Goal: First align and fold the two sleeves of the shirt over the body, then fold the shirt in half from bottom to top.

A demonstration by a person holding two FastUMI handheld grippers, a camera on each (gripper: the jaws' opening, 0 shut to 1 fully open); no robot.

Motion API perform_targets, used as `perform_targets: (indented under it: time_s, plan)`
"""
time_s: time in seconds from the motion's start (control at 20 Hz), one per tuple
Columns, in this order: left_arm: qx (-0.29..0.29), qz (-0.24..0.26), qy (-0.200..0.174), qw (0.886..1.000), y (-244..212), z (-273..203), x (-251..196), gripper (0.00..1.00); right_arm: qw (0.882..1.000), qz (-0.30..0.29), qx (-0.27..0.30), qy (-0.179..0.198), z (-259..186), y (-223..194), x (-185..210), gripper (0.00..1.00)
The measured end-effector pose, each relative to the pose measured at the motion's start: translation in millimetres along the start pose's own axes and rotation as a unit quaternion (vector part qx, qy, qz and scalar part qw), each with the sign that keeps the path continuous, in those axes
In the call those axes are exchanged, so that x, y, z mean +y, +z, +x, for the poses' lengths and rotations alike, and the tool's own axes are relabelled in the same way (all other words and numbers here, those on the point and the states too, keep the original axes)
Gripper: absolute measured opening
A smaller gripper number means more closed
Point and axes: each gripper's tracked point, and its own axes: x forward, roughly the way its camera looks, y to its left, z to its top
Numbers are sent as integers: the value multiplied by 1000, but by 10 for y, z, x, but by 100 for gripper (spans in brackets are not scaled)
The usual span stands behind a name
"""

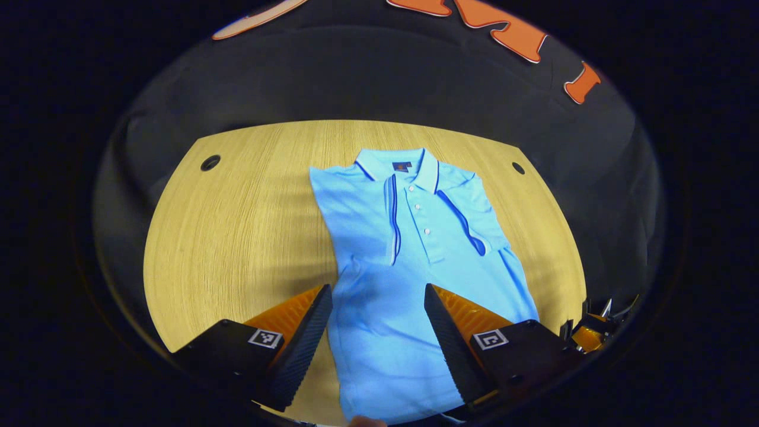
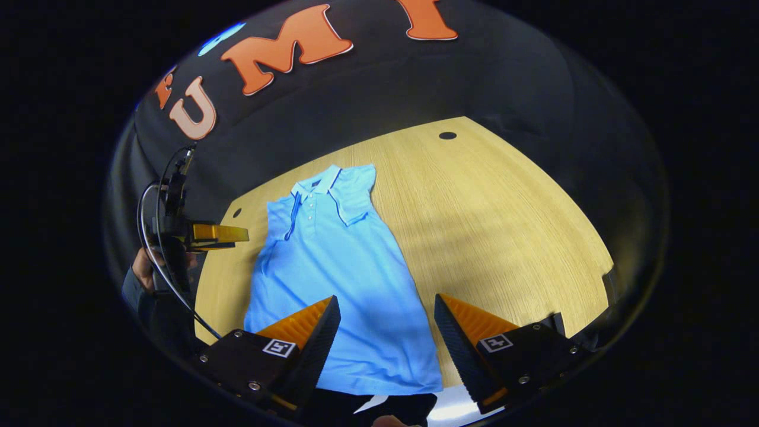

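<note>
A light blue polo shirt (image 1: 409,261) lies flat on the wooden table (image 1: 237,225), collar at the far side, hem toward me. Both short sleeves lie folded inward over the chest, their dark trim showing. My left gripper (image 1: 378,332) hangs open above the lower body of the shirt, nothing between its fingers. In the right gripper view the same shirt (image 2: 338,279) runs from collar at the back to hem at the near edge. My right gripper (image 2: 385,344) stands open over the hem's right part. The left gripper (image 2: 204,233), held by a hand, shows at the far left there.
The round-cornered table has small dark holes (image 1: 210,162) (image 1: 518,168) near its far corners. Bare wood (image 2: 504,237) spreads to the right of the shirt. The black booth wall rises behind the table. A piece of the right gripper (image 1: 596,332) shows at the right edge.
</note>
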Motion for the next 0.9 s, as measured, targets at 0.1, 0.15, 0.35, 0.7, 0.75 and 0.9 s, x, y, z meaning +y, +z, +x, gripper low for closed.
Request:
perform_targets:
  time_s: [0.1,0.15,0.35,0.7,0.75,0.9]
  plan:
    - [1,-9,7,1000,-263,-140,40,100,1000,-16,18,5,-10,-186,-23,97]
    - [2,-11,10,1000,-394,-201,47,100,999,-22,24,7,-23,-264,-33,97]
    - [-1,-14,27,1000,-898,-421,41,100,998,-37,46,20,-45,-552,-61,97]
    - [-6,-23,50,998,-1714,-599,15,100,995,-66,70,18,5,-963,-122,96]
    - [-2,-24,51,998,-1819,-581,12,100,995,-68,74,16,32,-1017,-146,96]
    - [1,-24,62,998,-2114,-583,41,100,993,-78,88,9,56,-1184,-203,96]
